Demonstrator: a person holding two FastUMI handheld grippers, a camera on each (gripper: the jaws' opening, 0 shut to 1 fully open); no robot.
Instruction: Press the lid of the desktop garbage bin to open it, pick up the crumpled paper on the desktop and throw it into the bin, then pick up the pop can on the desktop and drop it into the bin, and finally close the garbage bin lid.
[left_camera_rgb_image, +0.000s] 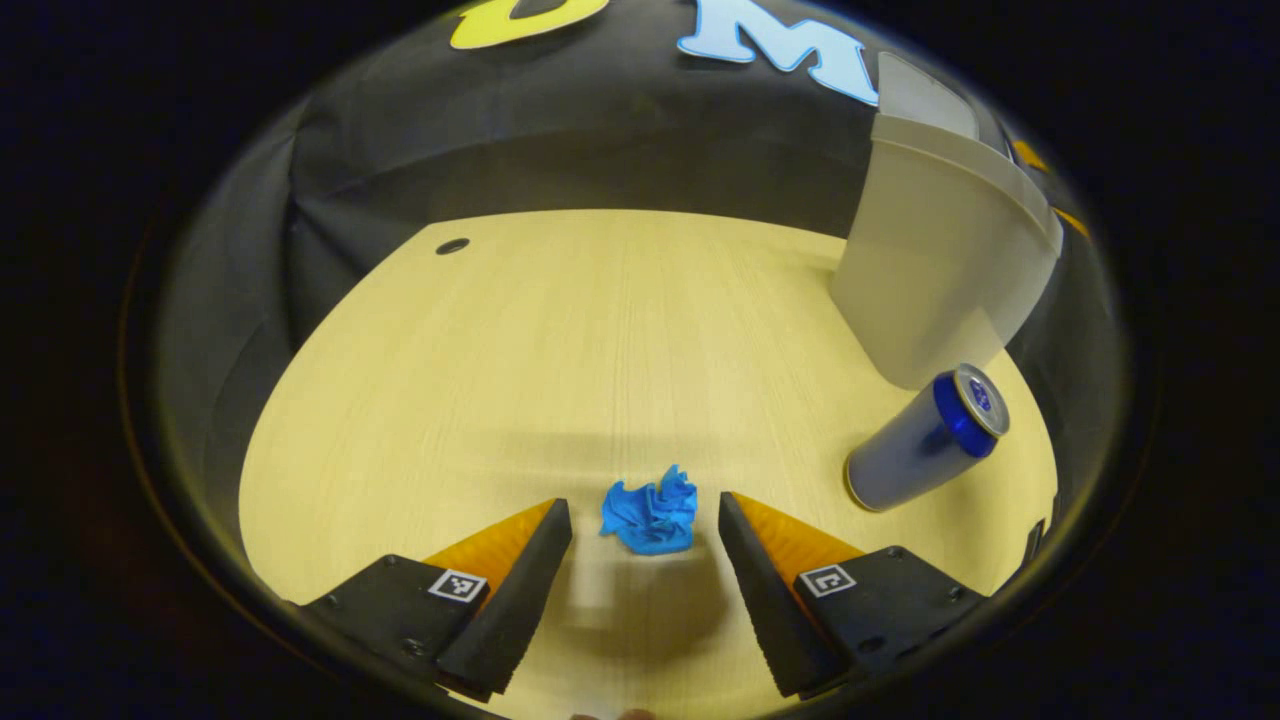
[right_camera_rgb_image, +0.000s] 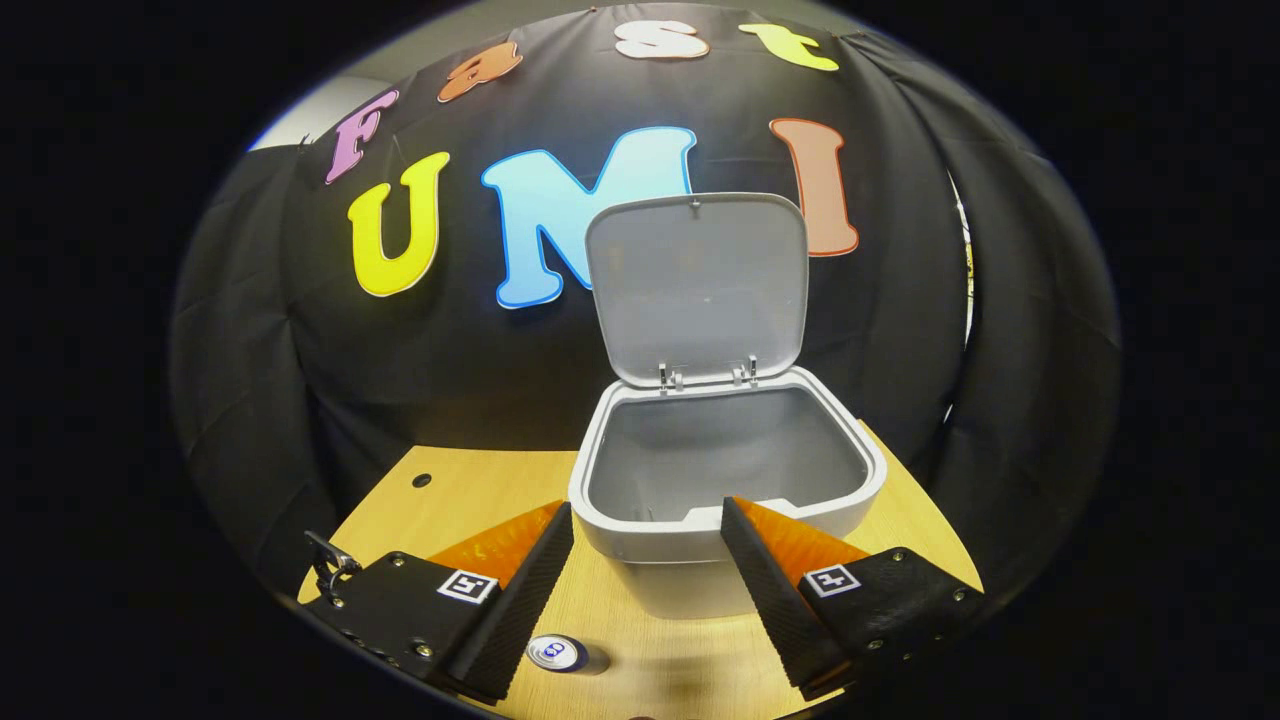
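Left gripper view: my left hand-held gripper (left_camera_rgb_image: 645, 520) hangs over the pale wooden desk (left_camera_rgb_image: 520, 340) with its jaws spread wide and holding nothing; the crumpled paper (left_camera_rgb_image: 650, 515), blue, lies on the desk between the two fingertips, apart from both as far as I can tell. At 3 o'clock from the paper, near the desk's edge, stands the pop can (left_camera_rgb_image: 925, 440), blue with a silver top, upright on the desk though it leans in this lens. Just beyond the can, at 1 o'clock, rises the pale wall of the garbage bin (left_camera_rgb_image: 940, 270). A small dark hole (left_camera_rgb_image: 452, 246) marks the desk at 11 o'clock, well apart from everything else. Right gripper view: my right hand-held gripper (right_camera_rgb_image: 645, 525) is likewise wide open and empty, raised in front of the garbage bin (right_camera_rgb_image: 725, 560), whose lid (right_camera_rgb_image: 697, 285) stands up at 12 o'clock on its rear hinges, leaving the grey interior bare. The pop can's top (right_camera_rgb_image: 556, 652) shows at 6 o'clock, on the desk (right_camera_rgb_image: 480, 490) just before the bin's front wall.
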